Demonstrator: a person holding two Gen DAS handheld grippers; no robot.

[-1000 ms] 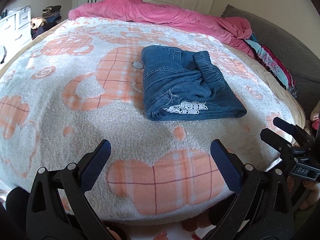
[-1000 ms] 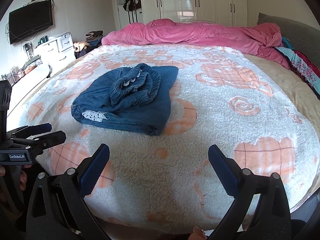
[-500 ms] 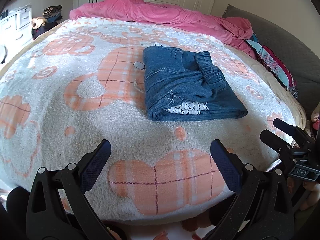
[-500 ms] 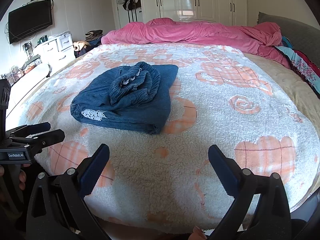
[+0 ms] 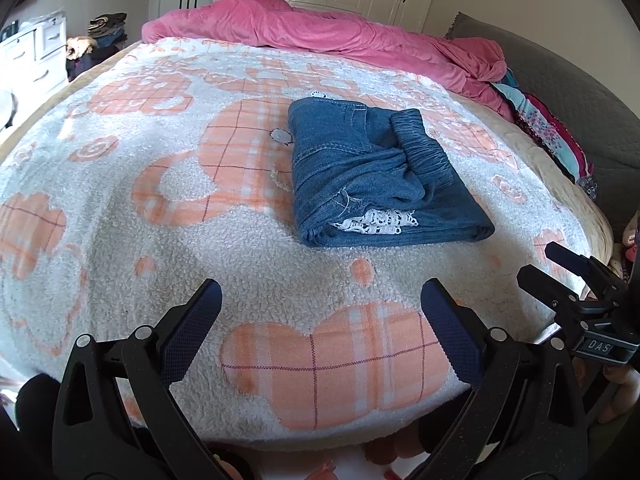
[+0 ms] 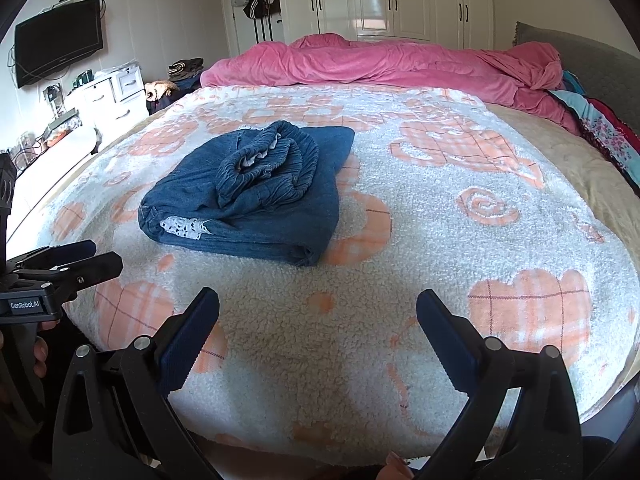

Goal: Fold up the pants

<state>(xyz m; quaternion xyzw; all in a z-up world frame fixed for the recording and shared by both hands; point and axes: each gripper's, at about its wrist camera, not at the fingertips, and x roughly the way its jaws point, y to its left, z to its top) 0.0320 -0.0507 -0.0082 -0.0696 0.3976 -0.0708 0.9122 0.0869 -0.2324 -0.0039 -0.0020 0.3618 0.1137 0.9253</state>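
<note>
The blue denim pants (image 5: pixel 372 176) lie folded into a compact bundle on the fleece blanket, elastic waistband on top and white lace trim at the near edge. They also show in the right wrist view (image 6: pixel 248 188). My left gripper (image 5: pixel 320 304) is open and empty, held back over the near edge of the bed. My right gripper (image 6: pixel 318 312) is open and empty too, well short of the pants. Each gripper shows at the edge of the other's view: the right one (image 5: pixel 560 268), the left one (image 6: pixel 80 260).
The bed carries a white and orange fleece blanket (image 5: pixel 160 184). A pink duvet (image 6: pixel 380 60) is bunched along the far side, with colourful bedding (image 6: pixel 600 128) at the right. White drawers (image 6: pixel 116 92) and a wall television (image 6: pixel 60 52) stand at the left, wardrobes behind.
Both grippers have barely shifted; the views have drifted slightly. The pants lie as before and both grippers stay open.
</note>
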